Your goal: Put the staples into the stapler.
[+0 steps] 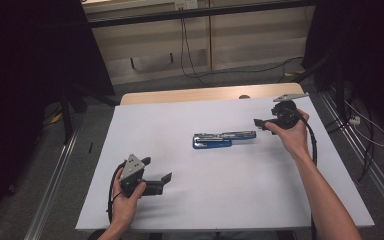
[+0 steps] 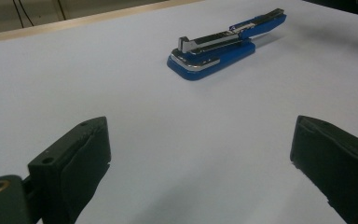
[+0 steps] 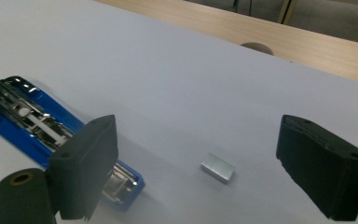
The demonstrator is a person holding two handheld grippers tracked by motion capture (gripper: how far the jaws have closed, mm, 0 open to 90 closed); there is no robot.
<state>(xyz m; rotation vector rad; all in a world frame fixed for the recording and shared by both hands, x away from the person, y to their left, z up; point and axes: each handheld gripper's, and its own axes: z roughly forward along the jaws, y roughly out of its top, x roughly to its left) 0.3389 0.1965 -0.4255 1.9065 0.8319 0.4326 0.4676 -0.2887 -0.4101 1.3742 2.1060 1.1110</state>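
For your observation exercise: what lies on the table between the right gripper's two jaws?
A small silver staple block lies on the white table, seen in the right gripper view.

The left hand (image 1: 126,200) grips the left tool (image 1: 159,181) low at the near side, its jaws spread wide and pointing rightward, nothing between them; the right forearm reaches far forward, the right hand (image 1: 291,131) holding the right tool (image 1: 258,123) aimed leftward, jaws wide apart, nothing gripped.

Blue stapler (image 1: 223,139) opened flat mid-table, small staple block (image 3: 217,167) just beside.
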